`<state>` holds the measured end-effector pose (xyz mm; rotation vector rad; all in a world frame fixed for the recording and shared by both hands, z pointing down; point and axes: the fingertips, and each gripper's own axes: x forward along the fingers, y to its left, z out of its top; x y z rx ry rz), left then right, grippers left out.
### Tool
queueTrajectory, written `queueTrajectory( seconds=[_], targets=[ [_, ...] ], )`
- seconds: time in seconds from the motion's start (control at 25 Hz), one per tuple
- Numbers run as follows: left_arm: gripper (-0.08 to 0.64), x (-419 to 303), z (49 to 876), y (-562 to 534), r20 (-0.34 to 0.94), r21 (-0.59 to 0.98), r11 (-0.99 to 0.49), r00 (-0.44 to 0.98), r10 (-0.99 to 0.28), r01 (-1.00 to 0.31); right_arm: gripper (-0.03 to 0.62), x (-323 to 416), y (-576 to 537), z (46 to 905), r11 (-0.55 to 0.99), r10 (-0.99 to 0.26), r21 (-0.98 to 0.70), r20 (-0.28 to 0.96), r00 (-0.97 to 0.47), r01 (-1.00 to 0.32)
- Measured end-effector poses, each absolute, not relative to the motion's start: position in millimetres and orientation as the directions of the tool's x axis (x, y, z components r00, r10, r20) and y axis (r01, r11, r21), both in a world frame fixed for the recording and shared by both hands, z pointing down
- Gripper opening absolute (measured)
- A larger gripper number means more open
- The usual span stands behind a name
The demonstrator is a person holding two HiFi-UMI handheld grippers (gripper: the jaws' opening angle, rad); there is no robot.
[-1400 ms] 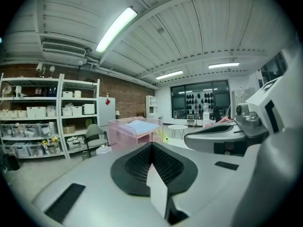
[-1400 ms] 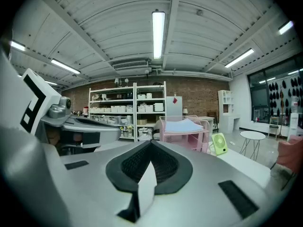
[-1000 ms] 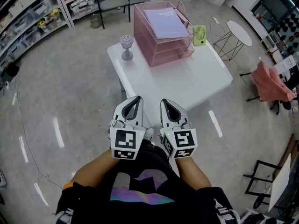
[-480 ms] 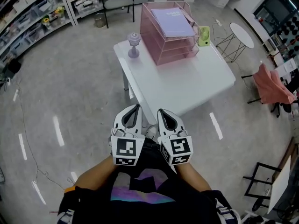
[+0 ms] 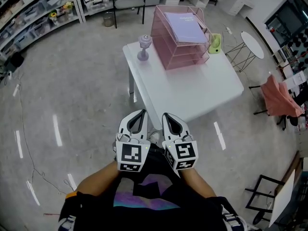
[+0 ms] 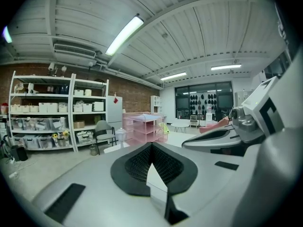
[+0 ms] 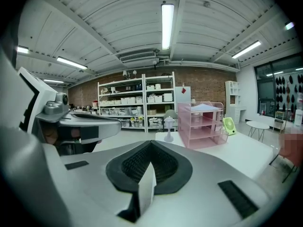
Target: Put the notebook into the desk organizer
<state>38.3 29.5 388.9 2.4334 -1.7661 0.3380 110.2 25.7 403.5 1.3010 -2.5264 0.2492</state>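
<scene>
A lilac notebook (image 5: 185, 26) lies on the top tier of the pink wire desk organizer (image 5: 179, 49), which stands at the far end of a white table (image 5: 192, 88). The organizer (image 7: 202, 124) also shows in the right gripper view and, small, as the organizer (image 6: 142, 127) in the left gripper view. My left gripper (image 5: 139, 115) and right gripper (image 5: 168, 116) are held side by side close to my body, short of the table's near edge. Both are shut with nothing between their jaws.
A small lilac lamp-like stand (image 5: 144, 47) sits at the table's far left corner and a green fan (image 5: 215, 43) behind the organizer. A round white side table (image 5: 251, 38), a chair with pink cloth (image 5: 279, 96), a grey chair (image 5: 129, 0) and shelving (image 5: 33, 13) surround the table.
Both grippers have drawn back toward my body and a little lower. The table and organizer sit further off and shifted right in the head view.
</scene>
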Motion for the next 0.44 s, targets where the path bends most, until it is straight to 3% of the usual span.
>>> queueTrajectory(
  seconds=[0.44],
  targets=[
    [0.009, 46.6, 381.7, 32.8, 0.234, -0.043, -0.327, 0.309, -0.922, -0.944, 0.015, 116.9, 32.1, 402.5, 0.573, -0.766, -0.028, 0.336, -0.548, -0.819]
  ],
)
